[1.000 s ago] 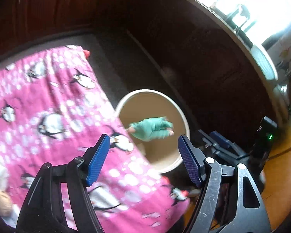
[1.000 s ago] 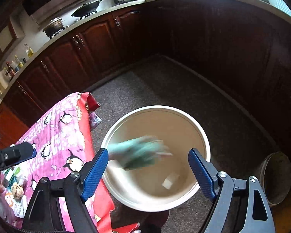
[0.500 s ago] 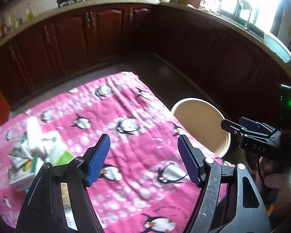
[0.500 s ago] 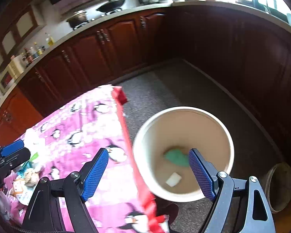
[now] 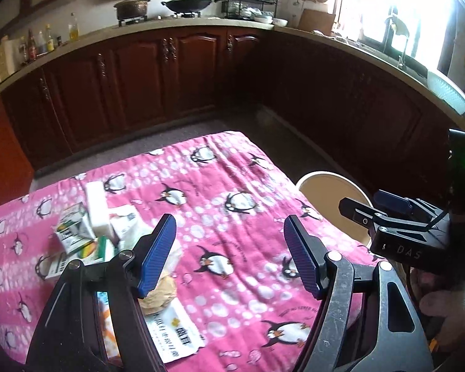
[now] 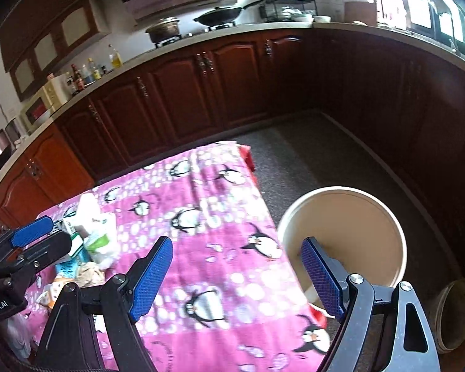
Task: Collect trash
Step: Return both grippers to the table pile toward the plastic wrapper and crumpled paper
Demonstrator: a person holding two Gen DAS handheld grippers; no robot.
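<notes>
Both the left gripper (image 5: 229, 254) and right gripper (image 6: 237, 276) hang spread wide and empty over the pink penguin tablecloth (image 5: 220, 217). Plenty looks left: a heap of crinkly wrappers and small cartons (image 5: 86, 232) lies at the cloth's left end. The smooth, round cream bucket (image 6: 353, 235) waits on the floor just beside the table's right edge.

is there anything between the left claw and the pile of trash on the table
Nothing visible. The left claw is open above the pink tablecloth, and the trash pile lies just beside its left finger with no object between.
</notes>
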